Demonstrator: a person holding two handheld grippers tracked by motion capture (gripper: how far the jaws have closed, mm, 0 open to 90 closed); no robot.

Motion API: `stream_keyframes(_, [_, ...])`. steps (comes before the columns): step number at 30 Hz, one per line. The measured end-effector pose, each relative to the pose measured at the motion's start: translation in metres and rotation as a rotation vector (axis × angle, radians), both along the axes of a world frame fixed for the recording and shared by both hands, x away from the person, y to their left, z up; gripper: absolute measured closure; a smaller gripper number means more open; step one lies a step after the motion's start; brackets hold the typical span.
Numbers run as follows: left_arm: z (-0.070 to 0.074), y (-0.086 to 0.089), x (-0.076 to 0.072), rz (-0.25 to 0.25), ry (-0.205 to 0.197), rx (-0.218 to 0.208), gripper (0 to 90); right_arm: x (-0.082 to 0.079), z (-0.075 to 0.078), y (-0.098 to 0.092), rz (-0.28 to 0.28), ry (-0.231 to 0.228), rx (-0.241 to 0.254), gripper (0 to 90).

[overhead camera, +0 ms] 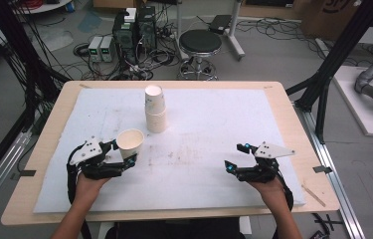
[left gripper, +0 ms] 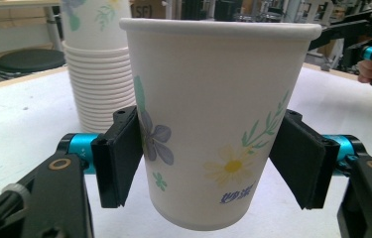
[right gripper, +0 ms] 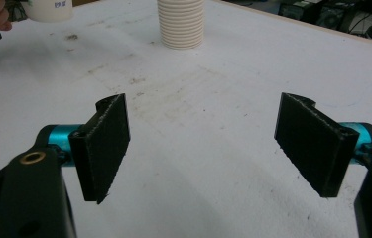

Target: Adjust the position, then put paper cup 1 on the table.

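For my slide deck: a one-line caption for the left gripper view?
Left gripper clamps a flowered paper cup before a cup stack.

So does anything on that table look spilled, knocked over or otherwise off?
Nothing stands out. The cup stack stands upright on the white mat, and the left gripper holds a single flowered paper cup upright, undented. The mat has some faint smudges. The right gripper is open and empty.

Light wooden table (overhead camera: 49, 144) under a white mat (overhead camera: 214, 129); cup stack (overhead camera: 155, 109) upright on the mat
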State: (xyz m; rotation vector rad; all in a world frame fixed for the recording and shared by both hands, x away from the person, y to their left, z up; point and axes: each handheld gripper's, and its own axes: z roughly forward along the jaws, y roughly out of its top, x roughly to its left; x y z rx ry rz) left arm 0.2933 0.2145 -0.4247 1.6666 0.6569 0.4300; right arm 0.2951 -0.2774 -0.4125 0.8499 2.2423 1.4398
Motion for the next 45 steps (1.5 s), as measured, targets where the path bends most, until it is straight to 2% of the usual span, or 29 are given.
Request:
stream_keyframes(9, [0.000,0.014,0.001,0.045,0.003,-0.044,31.5,-0.001,0.001,-0.005,-0.033,-0.011,0.017,22.2])
stream_keyframes(19, [0.001,0.018,0.002,0.068,-0.006,-0.047,31.3,-0.003,0.001,-0.006,-0.040,-0.017,0.017,22.2])
stream_keyframes(26, [0.000,0.032,0.006,0.123,-0.013,-0.059,31.3,-0.003,0.000,-0.006,-0.045,-0.011,0.013,22.2])
stream_keyframes(33, [-0.003,0.049,0.011,0.197,-0.015,-0.019,31.3,-0.003,-0.001,-0.005,-0.036,-0.014,0.005,22.2])
stream_keyframes(41, [-0.014,0.070,0.017,0.311,0.055,0.030,31.3,-0.007,-0.002,-0.006,-0.033,-0.013,-0.001,22.2])
stream_keyframes(43, [-0.018,0.072,0.020,0.331,0.075,0.054,31.3,-0.007,-0.001,-0.006,-0.036,-0.012,0.000,22.2])
stream_keyframes(45, [-0.021,0.074,0.022,0.340,0.095,0.060,31.4,-0.008,-0.001,-0.007,-0.035,-0.016,-0.002,22.2])
